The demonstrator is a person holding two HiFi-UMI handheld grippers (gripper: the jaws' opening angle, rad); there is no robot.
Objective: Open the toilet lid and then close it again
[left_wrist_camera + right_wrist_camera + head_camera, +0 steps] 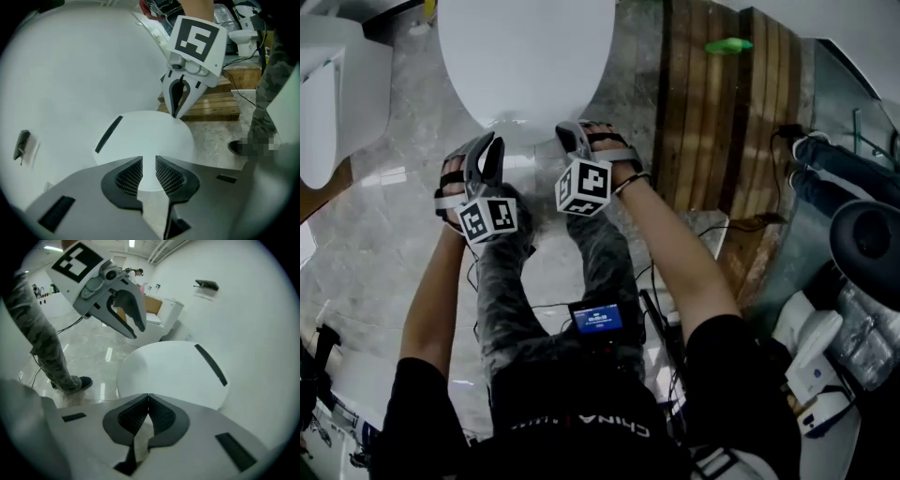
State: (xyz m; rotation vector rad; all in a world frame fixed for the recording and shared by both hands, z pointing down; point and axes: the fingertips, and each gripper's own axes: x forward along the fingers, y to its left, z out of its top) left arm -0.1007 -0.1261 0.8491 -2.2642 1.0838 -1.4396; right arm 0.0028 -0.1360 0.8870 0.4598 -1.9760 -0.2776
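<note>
The white toilet lid fills the top of the head view, its rounded front toward me. In both gripper views a rounded white front part with a black strip lies below a broad white surface; I cannot tell lid from seat there. My left gripper hangs just off the front edge, its jaws a narrow gap apart with only white showing through; in the right gripper view its tips stand clear of the rim. My right gripper is shut on nothing, tips at the rim.
A wooden pallet with a green object lies to the right of the toilet. Another white toilet stands at the left, more white fixtures at the lower right. Cables cross the marble floor beside my legs.
</note>
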